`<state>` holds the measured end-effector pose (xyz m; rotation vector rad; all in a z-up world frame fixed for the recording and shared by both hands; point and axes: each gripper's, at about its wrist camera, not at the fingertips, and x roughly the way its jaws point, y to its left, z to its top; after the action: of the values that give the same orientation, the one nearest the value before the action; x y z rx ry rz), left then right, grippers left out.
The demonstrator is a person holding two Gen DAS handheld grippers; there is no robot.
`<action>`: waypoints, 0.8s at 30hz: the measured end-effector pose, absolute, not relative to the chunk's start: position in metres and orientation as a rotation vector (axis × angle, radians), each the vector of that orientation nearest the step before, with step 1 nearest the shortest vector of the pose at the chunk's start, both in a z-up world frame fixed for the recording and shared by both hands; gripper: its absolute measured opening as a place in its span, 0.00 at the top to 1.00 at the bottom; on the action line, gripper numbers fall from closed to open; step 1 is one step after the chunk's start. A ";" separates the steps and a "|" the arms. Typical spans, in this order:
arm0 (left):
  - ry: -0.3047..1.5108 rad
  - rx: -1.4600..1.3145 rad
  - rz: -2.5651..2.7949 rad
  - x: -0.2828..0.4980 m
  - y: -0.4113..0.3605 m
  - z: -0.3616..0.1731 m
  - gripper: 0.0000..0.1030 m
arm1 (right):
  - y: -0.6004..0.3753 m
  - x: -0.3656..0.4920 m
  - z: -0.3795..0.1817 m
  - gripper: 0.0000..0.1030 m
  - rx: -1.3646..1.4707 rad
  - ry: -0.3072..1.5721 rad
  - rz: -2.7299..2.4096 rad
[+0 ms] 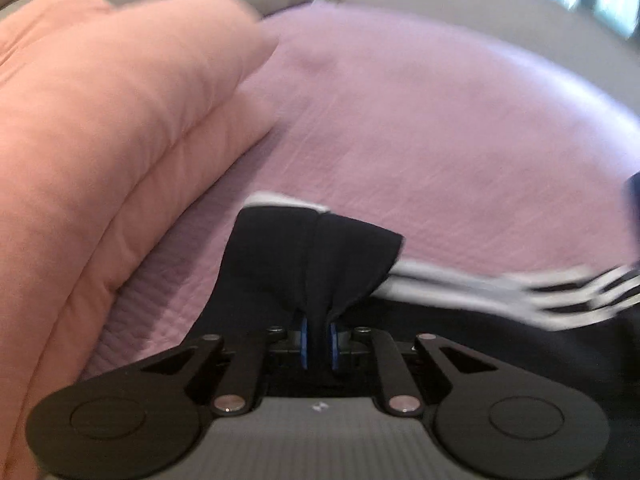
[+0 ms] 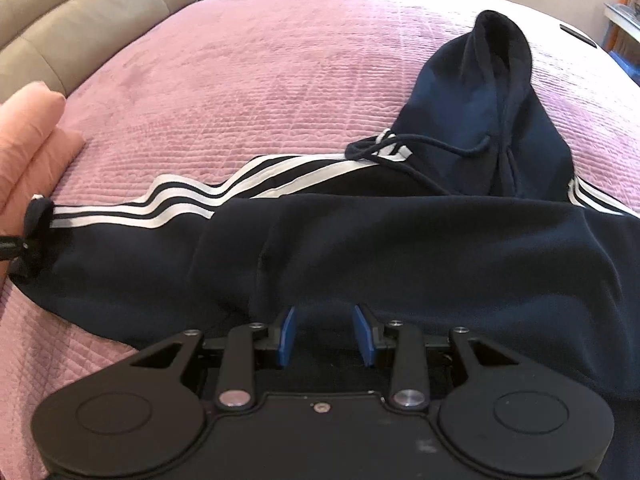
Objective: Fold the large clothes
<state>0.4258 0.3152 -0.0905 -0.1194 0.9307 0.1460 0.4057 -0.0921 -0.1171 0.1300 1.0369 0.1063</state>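
The work surface is a bed covered with a quilted lilac bedspread (image 2: 248, 92), with a grey padded headboard (image 2: 80, 28) at the far left.

Left gripper (image 1: 318, 344): the blue pads (image 1: 304, 342) are pressed together on the cuff end of a sleeve of the navy blue hooded sweatshirt with three white stripes (image 2: 400, 248). The pinched cloth fans out directly ahead of the claw. The striped sleeve runs off to the right of the claw. To its left, and beyond, lies a thick folded peach-pink quilt (image 1: 100, 140). This view is motion-blurred.

Right gripper (image 2: 325, 338): the jaws are spread and hold nothing. The sweatshirt body lies directly ahead of and beneath the claw, flat on the bedspread. The held sleeve extends to the far left of the claw. The hood (image 2: 492, 96) lies farther ahead and to the right, with its navy drawcord (image 2: 420, 146) loose across the stripes.

Handling assessment: the fabric appears soft, limp and moderately heavy. It will sag and crease when lifted. Recommended grip points are doubled edges: cuff, hem or shoulder seam. Avoid the drawcord, which may snag.
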 end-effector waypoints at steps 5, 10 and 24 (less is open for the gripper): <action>0.812 -0.193 -0.051 0.396 0.266 -0.020 0.89 | -0.116 0.392 -0.111 0.59 0.190 1.016 0.117; 0.767 -0.195 -0.233 0.381 0.178 0.024 0.89 | -0.152 0.375 -0.100 0.59 0.210 0.995 0.121; 0.782 -0.289 -0.774 0.384 -0.103 0.006 0.88 | -0.321 0.318 -0.083 0.58 0.231 0.945 -0.101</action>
<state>0.3835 -0.1026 0.0060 -0.2890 0.7823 -0.7736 0.3183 -0.3211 -0.0827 0.2311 0.9450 -0.1008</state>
